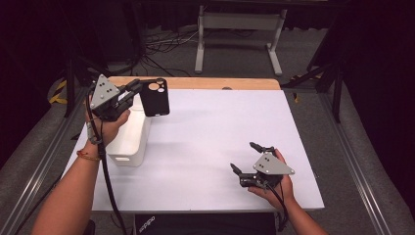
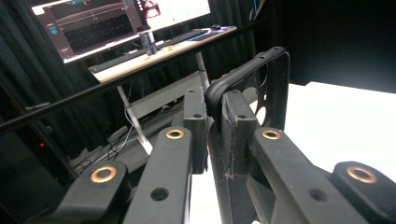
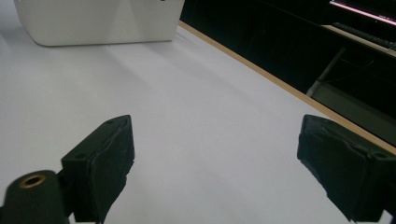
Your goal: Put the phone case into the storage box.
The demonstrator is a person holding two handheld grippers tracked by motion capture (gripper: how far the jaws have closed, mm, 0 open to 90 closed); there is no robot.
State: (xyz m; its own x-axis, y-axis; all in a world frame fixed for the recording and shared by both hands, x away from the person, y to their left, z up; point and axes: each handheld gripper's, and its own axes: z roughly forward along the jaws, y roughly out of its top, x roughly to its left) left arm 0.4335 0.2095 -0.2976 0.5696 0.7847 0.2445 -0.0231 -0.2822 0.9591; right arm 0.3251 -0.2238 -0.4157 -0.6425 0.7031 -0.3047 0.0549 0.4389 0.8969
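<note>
One right gripper (image 1: 246, 157) low over the smooth white table (image 1: 215, 132), jaws wide apart on nothing, one rounded-corner white plastic bin (image 1: 129, 139) at the left edge, above it one left gripper (image 1: 134, 88) with jaws clamped on one matte black phone case (image 1: 155, 97) with camera cutouts, held in the air.

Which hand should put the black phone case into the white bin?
Left, probably: the left gripper already clamps the black phone case above the white plastic bin; the right gripper is open, far off.
</note>
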